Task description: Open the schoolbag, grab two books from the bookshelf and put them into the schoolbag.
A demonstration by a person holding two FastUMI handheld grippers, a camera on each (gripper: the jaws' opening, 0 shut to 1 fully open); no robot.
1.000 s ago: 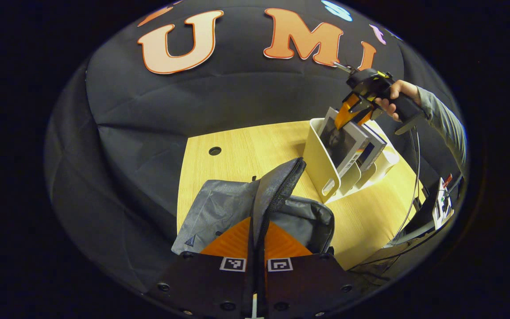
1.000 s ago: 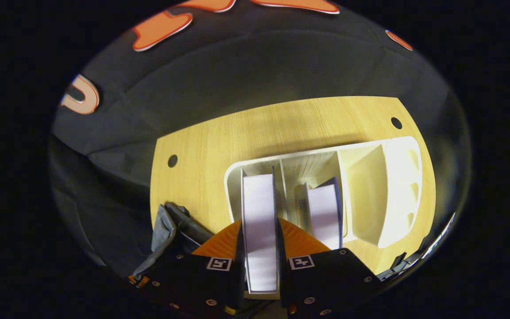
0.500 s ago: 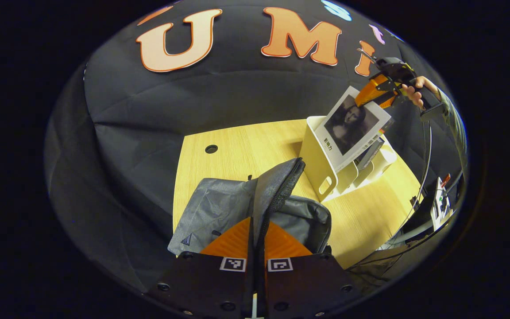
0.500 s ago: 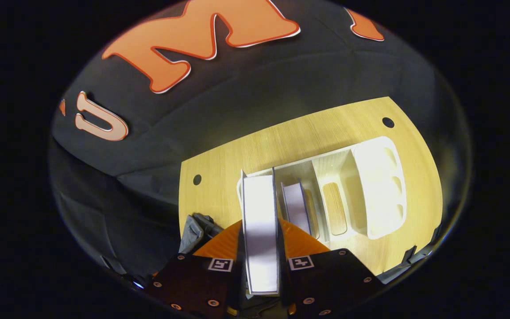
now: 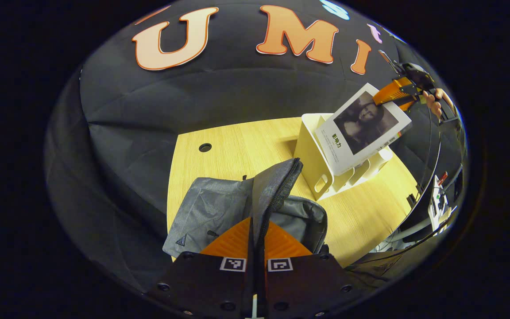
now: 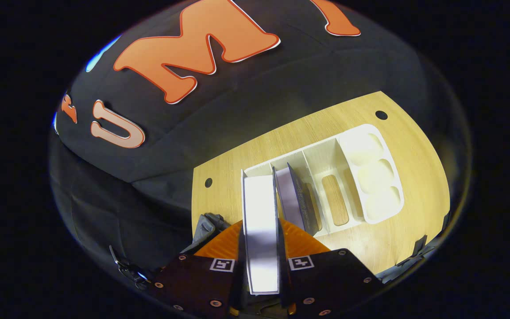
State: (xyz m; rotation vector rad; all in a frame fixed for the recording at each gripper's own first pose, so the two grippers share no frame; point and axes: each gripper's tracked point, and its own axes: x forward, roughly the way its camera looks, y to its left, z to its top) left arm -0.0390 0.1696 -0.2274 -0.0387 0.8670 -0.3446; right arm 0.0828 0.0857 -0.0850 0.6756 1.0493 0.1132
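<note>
1. Bookshelf [image 6: 321, 177], white, on the table [image 5: 237, 146]: your landmark. One book [image 6: 297, 201] leans in its second slot; the other slots are bare.
2. Portrait-cover book [image 5: 363, 126]: your right gripper [image 6: 261, 248] is clamped on its top edge, holding it above the bookshelf.
3. Schoolbag [image 5: 246, 208], grey, unzipped, in front of the bookshelf; your left gripper [image 5: 257, 248] pinches its raised flap.

Left gripper view: book [image 5: 363, 128] hides upper bookshelf [image 5: 314, 153] compartments and second book. Hand [image 5: 434, 104] at rim, arm cut off. Bag [image 5: 237, 208] interior dark, contents unclear; near edge hidden behind left gripper [image 5: 257, 241]. Right gripper view: bag [image 6: 206, 226] mostly hidden behind right gripper [image 6: 260, 248]; book [image 6: 260, 230] covers unseen, page edge only.
</note>
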